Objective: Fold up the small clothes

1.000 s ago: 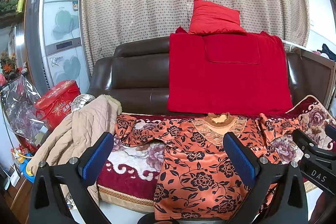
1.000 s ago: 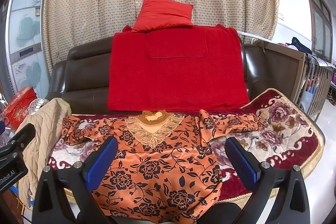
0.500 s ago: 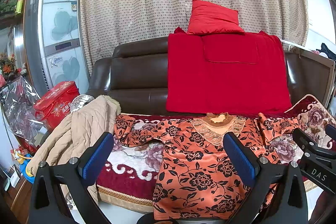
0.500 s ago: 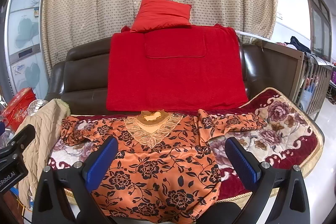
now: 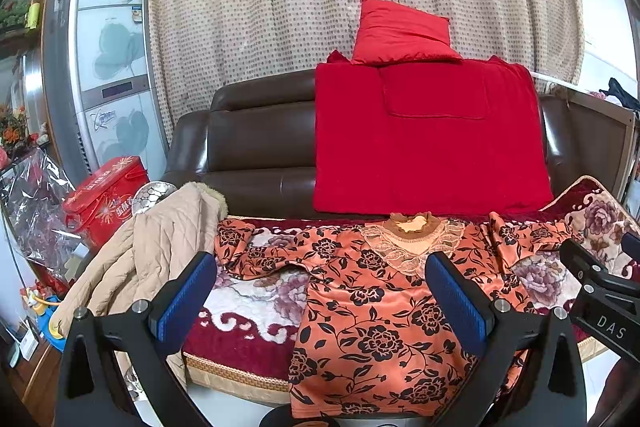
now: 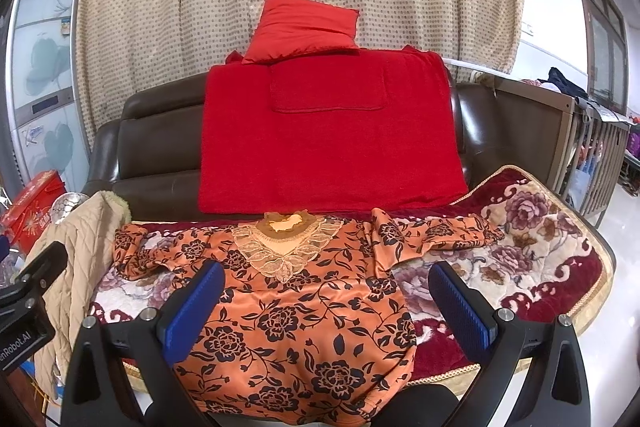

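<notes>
Both my grippers, left [image 5: 320, 301] and right [image 6: 326, 307], hover with jaws spread wide and empty over the orange floral top [image 6: 296, 311], spread flat on the sofa's floral cover [image 6: 540, 247]. Best start, I judge: pinch each outstretched sleeve and fold inward.

White letters reading "DAS" mark the black body of the right gripper [image 5: 608, 311], seen at the left camera's edge. The left gripper [image 6: 20, 331] carries the partly cut-off wording "nRobot.AI". Gold characters on a red box [image 5: 106, 201] stay too blurred to read.
</notes>
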Demonstrator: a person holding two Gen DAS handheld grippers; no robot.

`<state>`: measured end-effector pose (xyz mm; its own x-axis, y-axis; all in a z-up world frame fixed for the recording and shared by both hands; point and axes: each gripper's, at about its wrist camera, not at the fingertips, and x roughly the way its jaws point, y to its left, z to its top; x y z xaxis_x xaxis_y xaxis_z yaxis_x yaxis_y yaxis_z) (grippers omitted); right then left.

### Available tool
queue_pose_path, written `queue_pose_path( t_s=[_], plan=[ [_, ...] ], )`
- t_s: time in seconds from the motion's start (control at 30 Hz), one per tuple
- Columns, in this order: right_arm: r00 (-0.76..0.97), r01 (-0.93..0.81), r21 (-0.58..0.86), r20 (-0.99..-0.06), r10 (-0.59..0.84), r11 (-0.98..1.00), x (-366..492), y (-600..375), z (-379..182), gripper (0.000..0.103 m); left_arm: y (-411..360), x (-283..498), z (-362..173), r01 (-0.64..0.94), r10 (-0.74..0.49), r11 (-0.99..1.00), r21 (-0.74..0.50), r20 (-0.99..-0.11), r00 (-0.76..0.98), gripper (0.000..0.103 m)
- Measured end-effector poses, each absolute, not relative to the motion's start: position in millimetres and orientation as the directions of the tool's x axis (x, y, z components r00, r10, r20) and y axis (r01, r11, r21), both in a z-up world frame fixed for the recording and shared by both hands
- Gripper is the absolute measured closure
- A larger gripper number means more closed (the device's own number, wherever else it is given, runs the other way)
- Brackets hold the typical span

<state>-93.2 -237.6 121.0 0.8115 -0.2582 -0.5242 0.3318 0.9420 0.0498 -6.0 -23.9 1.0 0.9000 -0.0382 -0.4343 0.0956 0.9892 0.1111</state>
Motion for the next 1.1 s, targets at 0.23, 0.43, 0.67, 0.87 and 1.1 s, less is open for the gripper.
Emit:
queue_pose_path(
  t_s=[0.23, 0.43, 0.67, 0.87, 1.1],
  plan=[
    [0.802, 0.334, 0.027, -0.534, -0.269, 0.942, -89.5, -242.8, 120.0, 0.0, -26.4, 2.3, -5.0, 0.097, -0.034, 0.988, 0.117, -0.448, 0.893, 0.0],
    [0.761, 0.361, 0.032, -0.588, -0.275, 0.932, -75.0, -266.4, 107.3, 0.0, -30.4, 45.4, -42.2, 0.085, -0.017, 0.99, 0.108, -0.52, 0.854, 0.0],
    [0.719, 0.408, 0.156, -0.662, -0.211, 0.899, -37.7, -382.0, 51.8, 0.0, -36.3, 138.8, -157.6, 0.067, 0.066, 0.985, 0.158, -0.712, 0.699, 0.0],
    [0.685, 0.565, 0.46, -0.724, -0.079, 0.685, -11.7, -558.1, -55.5, 0.0, -38.4, 195.5, -248.9, 0.035, 0.111, 0.987, 0.154, -0.832, 0.544, 0.0],
    [0.751, 0.612, 0.71, -0.659, 0.024, 0.349, 16.7, -676.4, -152.1, 0.008, -49.2, 213.5, -284.9, 0.024, 0.122, 0.987, 0.156, -0.851, 0.511, 0.0]
  ],
)
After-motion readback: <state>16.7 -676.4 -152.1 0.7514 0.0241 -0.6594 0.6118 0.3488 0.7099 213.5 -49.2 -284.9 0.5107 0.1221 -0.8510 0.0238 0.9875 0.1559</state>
